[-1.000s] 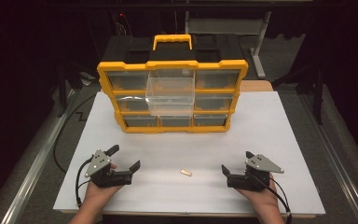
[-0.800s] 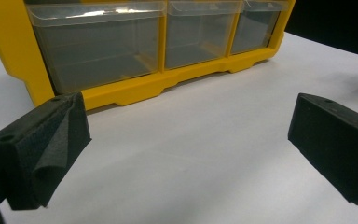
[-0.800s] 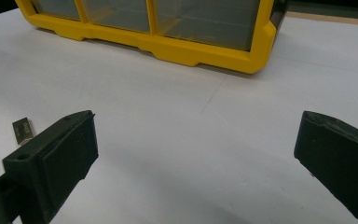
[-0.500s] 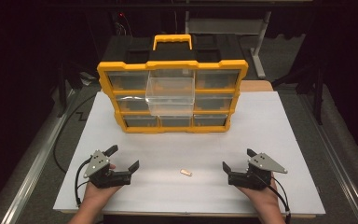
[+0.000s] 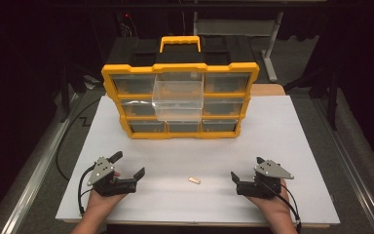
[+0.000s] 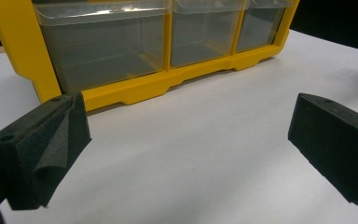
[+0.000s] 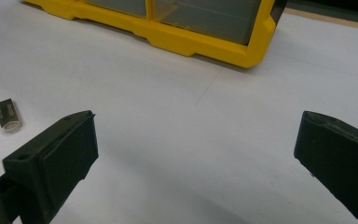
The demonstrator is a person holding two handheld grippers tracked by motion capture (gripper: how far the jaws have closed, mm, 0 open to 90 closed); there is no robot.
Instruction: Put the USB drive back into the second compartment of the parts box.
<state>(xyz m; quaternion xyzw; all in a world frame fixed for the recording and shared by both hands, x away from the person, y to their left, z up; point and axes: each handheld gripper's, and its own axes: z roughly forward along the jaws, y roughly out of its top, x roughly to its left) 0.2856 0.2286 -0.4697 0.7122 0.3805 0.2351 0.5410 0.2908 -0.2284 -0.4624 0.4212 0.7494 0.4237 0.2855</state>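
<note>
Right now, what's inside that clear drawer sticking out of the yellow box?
The pulled-out clear drawer in the yellow organizer looks empty in the high view; nothing shows through its walls, though its floor is hard to see. The only loose part in sight lies on the white table: a small piece.

Bright lit table (image 5: 292, 126), dark surroundings, soft focus
</note>
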